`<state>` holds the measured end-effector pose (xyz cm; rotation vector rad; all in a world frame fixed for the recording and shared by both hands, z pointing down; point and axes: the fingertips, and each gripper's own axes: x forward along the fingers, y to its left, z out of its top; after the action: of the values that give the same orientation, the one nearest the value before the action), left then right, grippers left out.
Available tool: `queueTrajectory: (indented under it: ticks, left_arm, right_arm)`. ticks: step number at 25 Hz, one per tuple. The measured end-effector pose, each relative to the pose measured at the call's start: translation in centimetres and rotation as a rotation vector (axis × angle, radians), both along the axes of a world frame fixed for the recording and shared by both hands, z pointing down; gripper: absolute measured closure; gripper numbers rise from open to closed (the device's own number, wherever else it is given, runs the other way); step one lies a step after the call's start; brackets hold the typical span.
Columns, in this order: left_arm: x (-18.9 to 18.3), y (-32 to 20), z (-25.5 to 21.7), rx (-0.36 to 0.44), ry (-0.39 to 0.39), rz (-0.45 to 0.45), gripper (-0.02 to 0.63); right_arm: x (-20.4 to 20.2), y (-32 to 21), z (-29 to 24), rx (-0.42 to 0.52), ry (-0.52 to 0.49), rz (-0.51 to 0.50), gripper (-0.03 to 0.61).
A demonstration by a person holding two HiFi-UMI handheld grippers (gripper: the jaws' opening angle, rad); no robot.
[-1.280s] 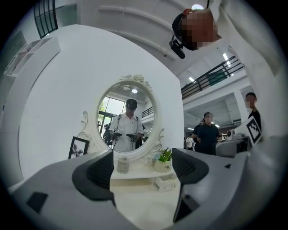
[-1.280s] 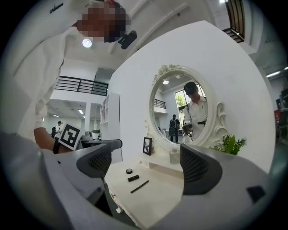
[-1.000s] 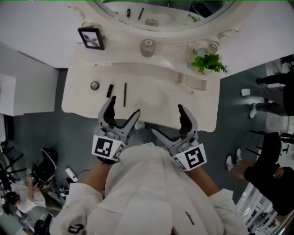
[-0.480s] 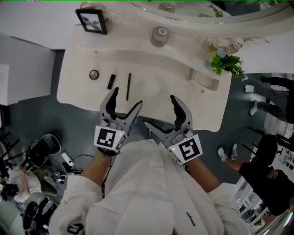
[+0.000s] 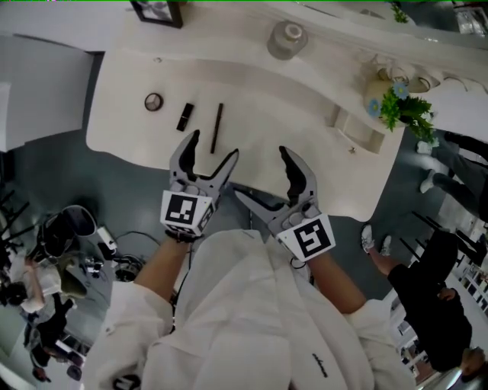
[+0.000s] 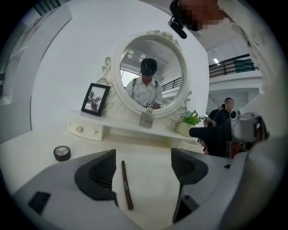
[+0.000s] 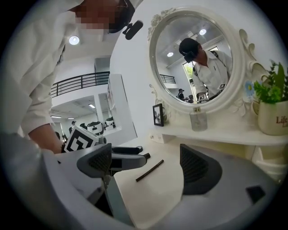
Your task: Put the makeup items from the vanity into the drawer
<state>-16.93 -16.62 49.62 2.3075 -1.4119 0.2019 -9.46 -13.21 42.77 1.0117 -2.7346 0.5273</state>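
Note:
On the white vanity top [image 5: 305,107] lie a round compact [image 5: 154,101], a short black tube [image 5: 184,116] and a thin brown pencil [image 5: 217,127]. My left gripper [image 5: 212,148] hangs open over the front of the top, just short of the pencil's near end. In the left gripper view the pencil [image 6: 127,184] lies between the open jaws of the left gripper [image 6: 141,168], close to the left one, with the compact [image 6: 62,153] off to the left. My right gripper [image 5: 261,172] is open and empty above the front edge. In the right gripper view the right gripper [image 7: 146,164] looks at the pencil [image 7: 150,170].
A glass bottle [image 5: 287,38], a picture frame [image 5: 160,11] and a potted plant [image 5: 404,110] stand on the raised back shelf under the oval mirror [image 6: 150,74]. Small knobbed drawers [image 6: 78,129] sit under that shelf. People stand at the right [image 5: 442,305]; gear lies on the floor at the left [image 5: 69,236].
Both grippers have come forward over the vanity's front edge, the left one closer to the pencil. Both stay open and empty. The makeup items have not moved.

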Motion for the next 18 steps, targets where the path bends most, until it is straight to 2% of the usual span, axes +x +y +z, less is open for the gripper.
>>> queueTrajectory:
  ticks: [11,18]
  left_arm:
    - [0.0,-0.3,3.5,-0.077,-0.019,-0.033,0.215]
    - [-0.6,-0.6,5.7,-0.136,-0.075,-0.054,0.216]
  right_arm:
    - [-1.3,-0.8,2.9,-0.044,-0.026,-0.044,0.091]
    - [-2.3,-1.3,4.8,-0.083,-0.036,-0.053,0.091]
